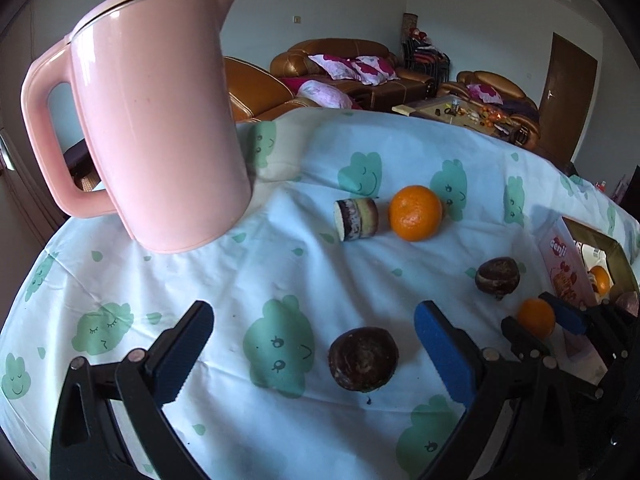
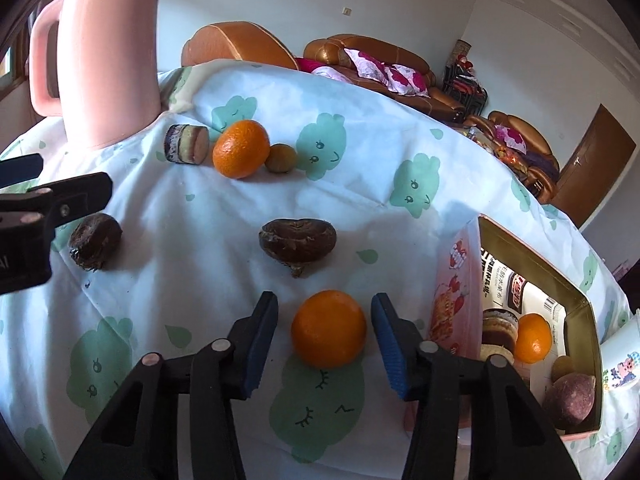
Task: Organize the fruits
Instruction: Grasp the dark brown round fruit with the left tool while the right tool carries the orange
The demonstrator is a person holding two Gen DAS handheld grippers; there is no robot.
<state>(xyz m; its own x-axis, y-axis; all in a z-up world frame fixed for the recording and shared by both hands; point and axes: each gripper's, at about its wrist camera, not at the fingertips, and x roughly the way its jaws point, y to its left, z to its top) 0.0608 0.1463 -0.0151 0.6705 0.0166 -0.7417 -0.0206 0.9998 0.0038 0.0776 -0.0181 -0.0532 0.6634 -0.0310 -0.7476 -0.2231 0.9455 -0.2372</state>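
My right gripper (image 2: 325,322) is open, with a small orange (image 2: 328,328) lying on the cloth between its blue pads and a thin gap on each side. The left wrist view shows the same orange (image 1: 536,317) inside that gripper (image 1: 538,312). My left gripper (image 1: 316,344) stands wide open around a dark water chestnut (image 1: 363,358) without touching it. A second water chestnut (image 2: 298,240) lies mid-table. Farther back lie a sugarcane piece (image 2: 187,145), a larger orange (image 2: 241,149) and a small brownish fruit (image 2: 281,158).
A gold-lined tin box (image 2: 582,296) at the right edge holds an orange (image 2: 532,338), a cane piece and a purplish fruit. A tall pink kettle (image 1: 160,120) stands at the back left. The table wears a pale cloth (image 1: 280,276) with green prints; sofas stand behind.
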